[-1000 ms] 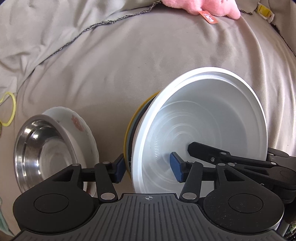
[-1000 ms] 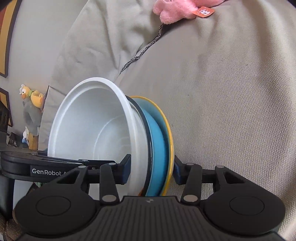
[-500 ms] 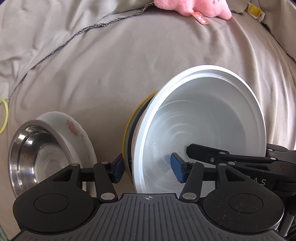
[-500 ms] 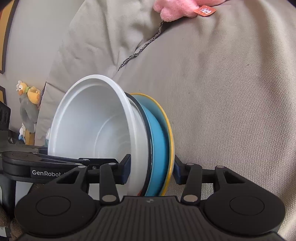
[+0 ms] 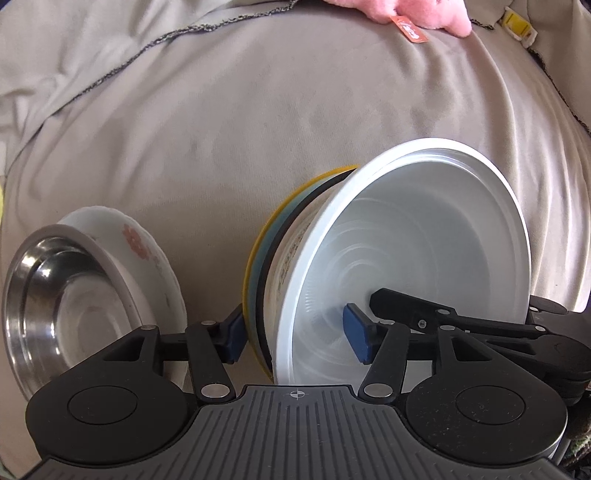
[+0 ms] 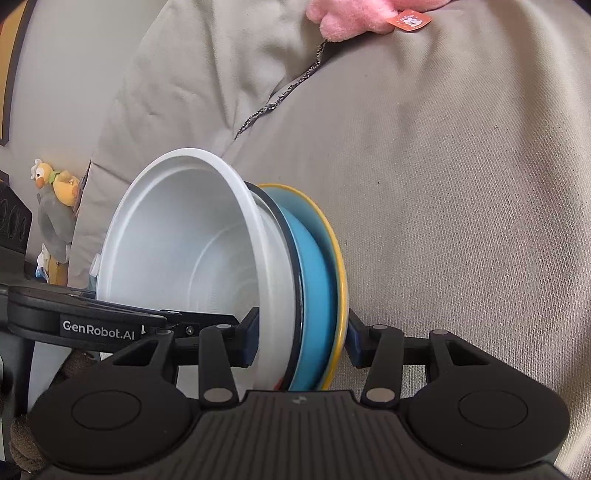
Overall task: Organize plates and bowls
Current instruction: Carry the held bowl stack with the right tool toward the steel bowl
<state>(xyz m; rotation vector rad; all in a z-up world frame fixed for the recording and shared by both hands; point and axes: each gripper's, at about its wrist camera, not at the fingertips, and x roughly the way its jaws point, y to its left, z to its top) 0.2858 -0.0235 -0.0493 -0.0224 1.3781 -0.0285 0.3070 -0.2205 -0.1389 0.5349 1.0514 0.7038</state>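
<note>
A nested stack is held on edge above the grey bedsheet: a white plastic bowl (image 5: 413, 258) in front, a black-rimmed bowl behind it, then a blue plate with a yellow rim (image 5: 258, 258). My left gripper (image 5: 295, 336) is shut on the stack's rim. My right gripper (image 6: 299, 339) is shut on the same stack (image 6: 192, 251) from the opposite side; the blue plate (image 6: 314, 280) faces its right finger. A steel bowl (image 5: 59, 302) sits in a white floral plate (image 5: 140, 247) on the sheet at the left.
A pink plush toy (image 5: 417, 11) lies at the far edge of the bed (image 5: 258, 110) and shows in the right wrist view (image 6: 362, 18) too. A duck toy (image 6: 55, 206) stands by the wall at the left.
The left wrist view has shifted: the stack now sits lower in frame and the steel bowl and floral plate have slid slightly. Both grips are unchanged.
</note>
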